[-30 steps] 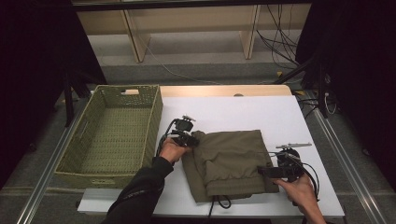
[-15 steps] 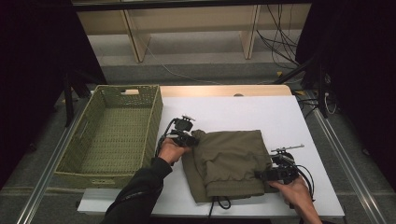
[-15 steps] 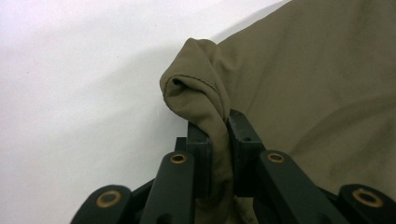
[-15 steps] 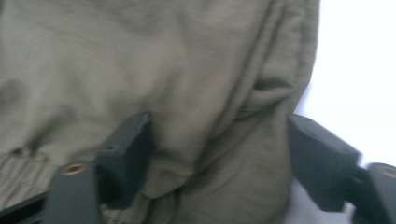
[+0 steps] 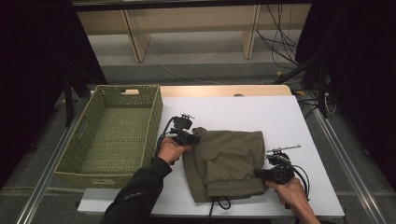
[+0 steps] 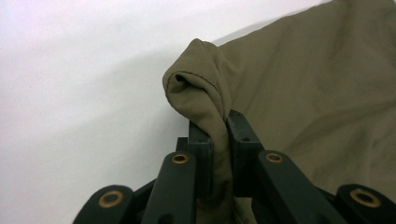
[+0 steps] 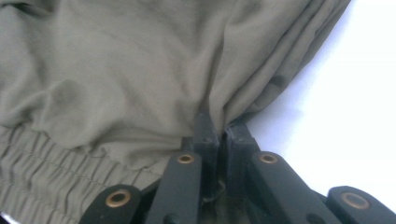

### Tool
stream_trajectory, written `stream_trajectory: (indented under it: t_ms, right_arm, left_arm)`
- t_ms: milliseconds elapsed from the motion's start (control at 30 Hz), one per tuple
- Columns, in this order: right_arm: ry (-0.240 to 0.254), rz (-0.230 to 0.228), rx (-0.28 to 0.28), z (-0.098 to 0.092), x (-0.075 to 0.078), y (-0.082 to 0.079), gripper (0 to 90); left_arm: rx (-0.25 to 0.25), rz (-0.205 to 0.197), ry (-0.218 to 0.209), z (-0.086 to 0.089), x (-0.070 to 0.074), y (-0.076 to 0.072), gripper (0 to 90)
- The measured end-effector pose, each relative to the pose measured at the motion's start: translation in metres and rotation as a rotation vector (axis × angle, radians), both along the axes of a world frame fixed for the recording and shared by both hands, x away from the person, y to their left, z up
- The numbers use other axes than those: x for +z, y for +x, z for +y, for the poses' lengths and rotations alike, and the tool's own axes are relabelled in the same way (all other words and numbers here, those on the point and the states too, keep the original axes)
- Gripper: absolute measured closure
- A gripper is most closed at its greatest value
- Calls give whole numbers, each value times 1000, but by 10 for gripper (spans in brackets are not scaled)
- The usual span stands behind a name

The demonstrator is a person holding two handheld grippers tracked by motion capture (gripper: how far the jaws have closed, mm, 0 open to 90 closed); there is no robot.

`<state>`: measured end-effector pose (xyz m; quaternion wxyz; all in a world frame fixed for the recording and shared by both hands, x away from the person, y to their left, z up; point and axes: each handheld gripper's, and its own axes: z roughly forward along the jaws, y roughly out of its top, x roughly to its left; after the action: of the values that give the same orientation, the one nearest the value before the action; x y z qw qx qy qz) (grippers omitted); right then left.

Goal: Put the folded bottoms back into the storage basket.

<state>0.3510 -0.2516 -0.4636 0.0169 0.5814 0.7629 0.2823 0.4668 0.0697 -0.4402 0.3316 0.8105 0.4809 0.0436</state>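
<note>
Here, your left gripper (image 5: 190,137) pinched the garment (image 5: 231,161) at its far left corner, and your right gripper (image 5: 262,172), jaws just closing, clamped its right edge, near the table's (image 5: 261,112) front edge; no writing was readable.

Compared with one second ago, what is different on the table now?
The right gripper has just been closing and now pinches the right edge of the folded olive garment; a second ago it sat open beside that edge. The left gripper keeps its pinch on the upper left corner. The green basket has not moved.
</note>
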Motion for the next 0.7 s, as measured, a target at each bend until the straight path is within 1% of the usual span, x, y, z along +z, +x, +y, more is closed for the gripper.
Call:
stream_trajectory:
  t_ms: [67,133,167,200,300,367,433,533,633,700]
  right_arm:
    - [3,-16,6,-1,4,-2,870]
    - [13,-31,11,-1,8,-3,872]
    - [17,-36,12,-1,10,-4,872]
    - [38,-45,11,-2,14,-6,873]
    - [66,-73,16,-3,23,-10,873]
    - [80,-90,21,-3,29,-12,874]
    - [87,-106,27,-1,34,-15,874]
    - [104,-123,32,1,40,-17,874]
    - [122,-134,34,4,47,-18,874]
    - [130,-144,39,6,50,-19,874]
  left_arm:
    - [-1,-4,-9,1,4,-1,817]
    - [-11,-2,-9,2,8,-2,820]
    - [-17,-7,-9,2,12,-3,820]
    - [-23,-12,-10,2,15,-4,821]
    - [-39,-29,-18,4,27,-8,822]
    - [-44,-33,-29,7,34,-9,821]
    - [-50,-40,-30,11,40,-12,821]
    - [-54,-47,-37,16,49,-14,821]
    - [-50,-48,-56,23,58,-15,821]
    - [-50,-49,-62,27,63,-15,821]
